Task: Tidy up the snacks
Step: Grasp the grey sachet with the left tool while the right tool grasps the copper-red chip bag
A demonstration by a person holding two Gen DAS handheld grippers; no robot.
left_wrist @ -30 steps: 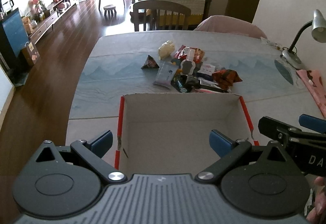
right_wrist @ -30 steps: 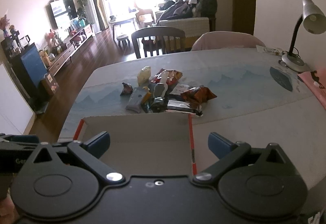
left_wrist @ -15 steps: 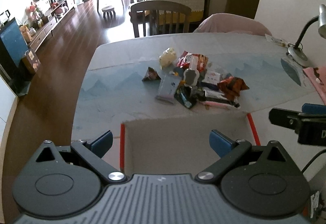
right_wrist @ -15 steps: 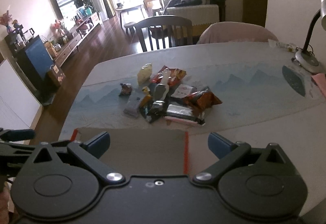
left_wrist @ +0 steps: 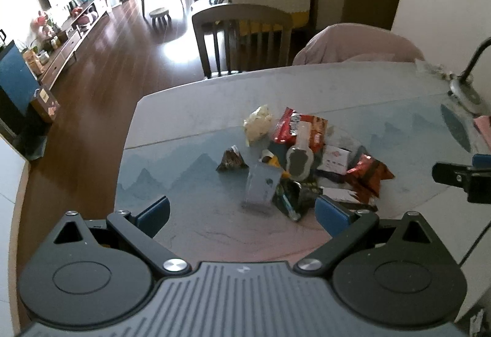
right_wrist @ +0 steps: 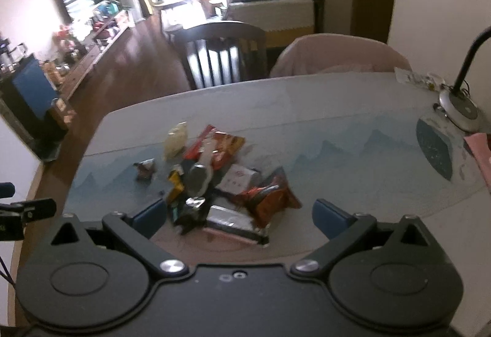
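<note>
A heap of snack packets (left_wrist: 294,165) lies in the middle of the table; it also shows in the right wrist view (right_wrist: 214,183). It holds a pale yellow bag (left_wrist: 257,125), a red packet (left_wrist: 299,127), a small dark triangular packet (left_wrist: 231,159), a grey-blue pouch (left_wrist: 262,188) and an orange-red bag (left_wrist: 366,173). My left gripper (left_wrist: 242,212) is open and empty, above the table just in front of the heap. My right gripper (right_wrist: 241,216) is open and empty, also just in front of the heap. The cardboard box is out of both views.
The table (left_wrist: 190,122) has a blue mountain-print cloth. A desk lamp base (right_wrist: 460,110) and a dark blue oval mat (right_wrist: 434,150) sit at the right. A wooden chair (left_wrist: 242,36) and a pink covered chair (left_wrist: 356,44) stand at the far edge.
Both grippers have moved forward over the open cardboard box toward the snack heap. The box has dropped out of both views. Both stay open.
</note>
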